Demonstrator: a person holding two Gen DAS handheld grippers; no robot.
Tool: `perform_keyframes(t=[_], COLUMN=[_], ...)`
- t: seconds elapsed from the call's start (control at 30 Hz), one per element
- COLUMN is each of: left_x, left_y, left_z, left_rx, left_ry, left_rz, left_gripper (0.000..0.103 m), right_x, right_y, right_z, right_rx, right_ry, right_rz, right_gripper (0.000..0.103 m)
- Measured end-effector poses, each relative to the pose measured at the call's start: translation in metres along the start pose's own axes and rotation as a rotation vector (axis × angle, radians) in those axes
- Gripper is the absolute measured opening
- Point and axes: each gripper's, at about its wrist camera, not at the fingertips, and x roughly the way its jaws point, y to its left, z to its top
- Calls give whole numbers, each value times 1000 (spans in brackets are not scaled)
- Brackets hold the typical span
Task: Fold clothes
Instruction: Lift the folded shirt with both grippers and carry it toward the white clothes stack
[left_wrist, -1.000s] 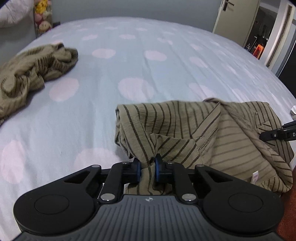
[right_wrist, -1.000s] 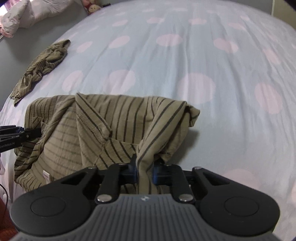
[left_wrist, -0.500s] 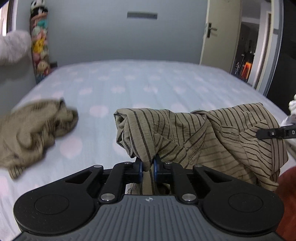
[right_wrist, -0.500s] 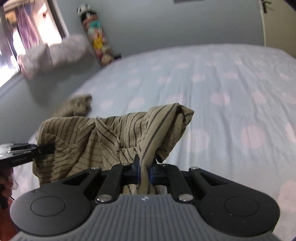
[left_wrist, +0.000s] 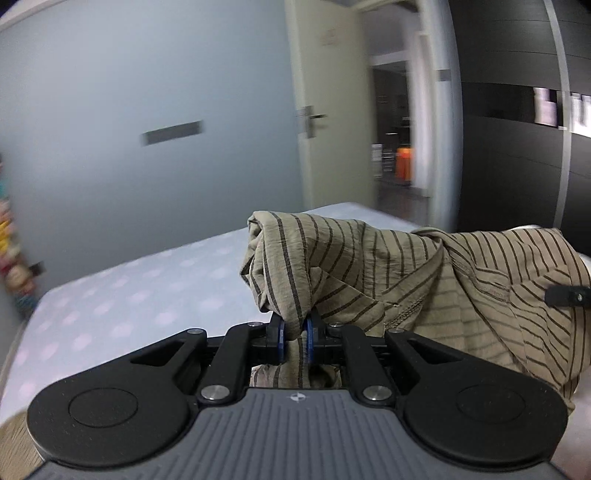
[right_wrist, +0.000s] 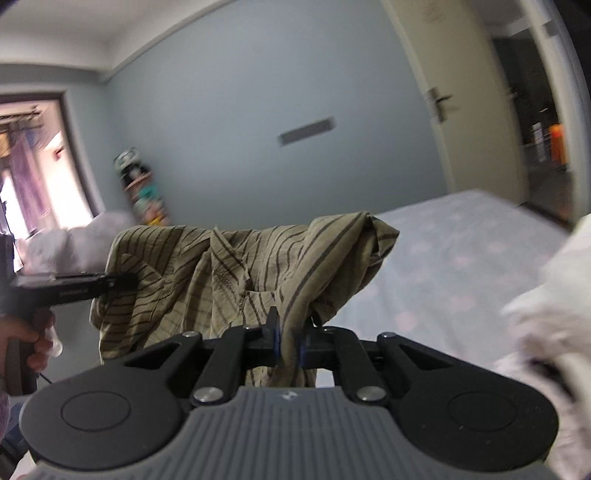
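Observation:
An olive shirt with dark stripes (left_wrist: 424, 280) hangs in the air above the bed, stretched between both grippers. My left gripper (left_wrist: 294, 334) is shut on a bunched part of it. My right gripper (right_wrist: 290, 341) is shut on another part of the same shirt (right_wrist: 236, 273). The right gripper's tip (left_wrist: 567, 295) shows at the right edge of the left wrist view. The left gripper (right_wrist: 92, 286), held in a hand, shows at the left of the right wrist view. The second olive garment is out of view.
The pale blue bed with pink dots (left_wrist: 147, 291) lies below and ahead. A grey wall (left_wrist: 147, 92) and a cream door (left_wrist: 328, 110) stand behind it. Stuffed toys (right_wrist: 146, 199) stand in the corner. White fabric (right_wrist: 554, 295) is at the right.
Both grippers have lifted the striped shirt off the bed and tilted upward. The views now face the wall and door. The other garment has dropped out of view.

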Motion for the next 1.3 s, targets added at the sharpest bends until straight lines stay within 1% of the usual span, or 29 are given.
perform_keyframes(t=[0.13,0.3,0.47,0.53,0.6,0.7,0.8,0.87,0.97,1.13,1.3], left_x=[38,89,131,148,169,202,233,251,275,314,339], left_y=[-59,-148,-234,-266,-291,-317,-332,-342,-353,-357,-355], left_z=[48,98,131,140,145,139,127,120,108,91,72], left_rx=[90,193,319,362,382,412,437,460,469,486,470], left_ry=[-33,-66,-89,-96,-88,-54,-21,-3,32,103,173], left_rz=[-100,-234,-354,-391,-426,-457,-496,-505,-507,-511,-540], left_gripper=[9,9,9,9,9,9,9,9,9,9,9], right_x=[-47,-103,-146,-155,-161,-165,-178,-174,-161,-141,-137], right_y=[-39,-90,-133,-151,-167,-186,-211,-224,-239,-251,-262], right_z=[20,35,38,36,34,28,17,7,-6,-12,-28], right_rx=[28,90,156,191,222,257,287,329,370,357,386], right_ry=[-71,-162,-234,-247,-252,-243,-232,-209,-171,-136,-91], right_rz=[-110,-250,-383,-430,-468,-503,-538,-551,-569,-607,-615], right_gripper=[11,11,11,11,11,11,11,11,11,11,11])
